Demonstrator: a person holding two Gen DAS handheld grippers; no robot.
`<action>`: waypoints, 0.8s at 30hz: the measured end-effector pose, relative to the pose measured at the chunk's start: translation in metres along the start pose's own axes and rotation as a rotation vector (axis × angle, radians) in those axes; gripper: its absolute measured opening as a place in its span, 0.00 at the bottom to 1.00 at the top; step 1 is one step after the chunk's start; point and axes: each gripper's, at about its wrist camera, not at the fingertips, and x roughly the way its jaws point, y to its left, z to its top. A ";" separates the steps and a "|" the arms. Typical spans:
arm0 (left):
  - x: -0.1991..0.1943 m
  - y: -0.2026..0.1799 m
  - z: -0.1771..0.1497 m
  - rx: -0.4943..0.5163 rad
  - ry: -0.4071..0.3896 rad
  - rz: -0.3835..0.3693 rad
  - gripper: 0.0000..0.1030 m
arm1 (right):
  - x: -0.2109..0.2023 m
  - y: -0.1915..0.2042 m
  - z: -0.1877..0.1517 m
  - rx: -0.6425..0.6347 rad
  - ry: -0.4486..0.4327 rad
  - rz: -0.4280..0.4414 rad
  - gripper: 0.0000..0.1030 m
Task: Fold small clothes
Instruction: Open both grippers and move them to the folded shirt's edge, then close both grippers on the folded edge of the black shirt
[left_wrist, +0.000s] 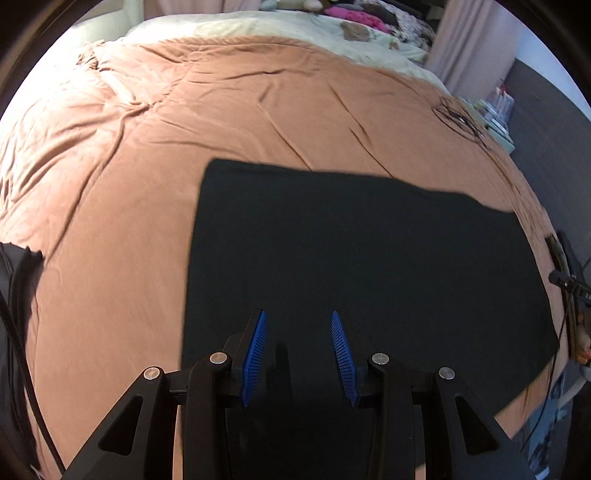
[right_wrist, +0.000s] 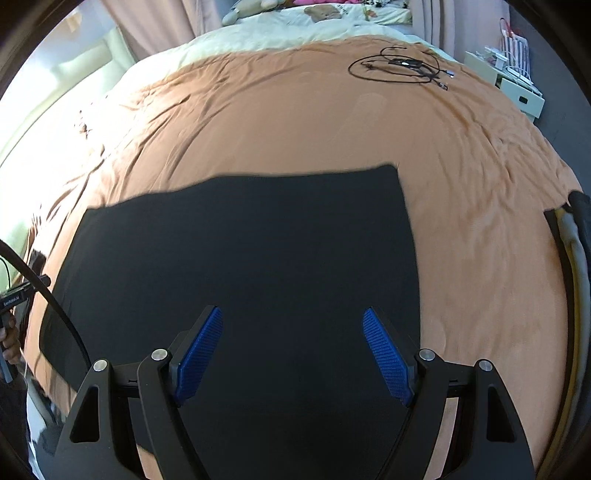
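Only readable bit is tiny white lettering on a black device (right_wrist: 13, 303) at the far left edge of the right wrist view. Looks like a brand name, too small to spell out. Nothing legible in the left wrist view.

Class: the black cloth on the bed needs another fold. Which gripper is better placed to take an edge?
Probably the left gripper: the black cloth's side edge lies close beside it.
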 end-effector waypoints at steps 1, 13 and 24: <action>-0.001 -0.005 -0.006 0.012 0.004 0.004 0.37 | -0.003 0.003 -0.008 -0.004 0.007 -0.003 0.75; 0.015 -0.034 -0.079 0.099 0.075 0.070 0.38 | -0.008 0.042 -0.095 -0.048 0.078 -0.061 0.75; -0.011 0.000 -0.111 0.033 0.037 0.111 0.44 | -0.026 0.031 -0.130 0.016 0.066 -0.083 0.75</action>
